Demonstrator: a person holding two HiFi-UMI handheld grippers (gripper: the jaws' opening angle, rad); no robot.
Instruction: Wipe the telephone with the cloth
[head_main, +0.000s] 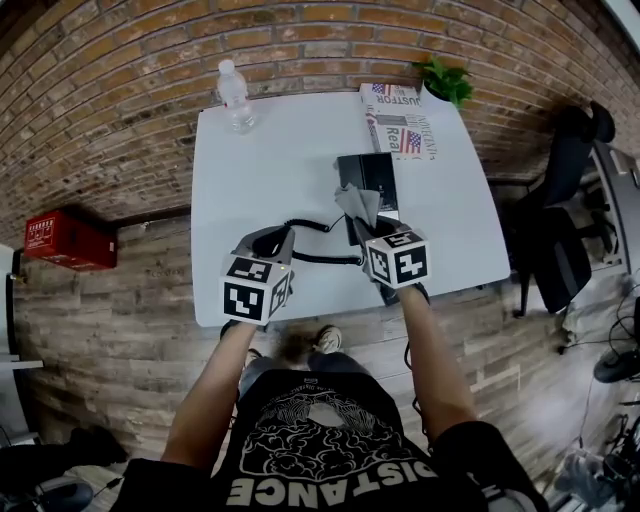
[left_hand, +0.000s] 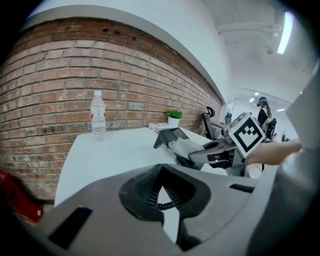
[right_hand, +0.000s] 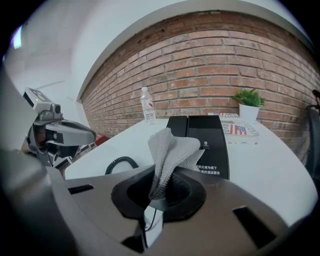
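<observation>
Right tongs (right_hand: 159, 194) clamp cloth (right_hand: 170, 150) over telephone (right_hand: 210, 135) | left tongs (left_hand: 161, 172) closed, cord (left_hand: 163, 206) apparently beneath | bottle (head_main: 236, 95) at far edge

Black T-shirt (head_main: 320, 440), white print; grey left gripper (head_main: 272, 240), right gripper (head_main: 362, 208), marker cubes (head_main: 255, 290).

Head view: the near end of the telephone (head_main: 366, 170) is hidden under the cloth (head_main: 360, 203) and the marker cube of the right hand-held gripper (right_hand: 159, 194). The coiled cord (head_main: 312, 225) vanishes beneath the left hand-held gripper (left_hand: 161, 186) near the front edge of the tabletop (head_main: 270, 160).

Left gripper view: the cord shows in the slit between the jaws; pinched or merely behind, cannot tell.

Right gripper view: the cloth's lower end is buried between the jaws. Print on the telephone is too small to read.
</observation>
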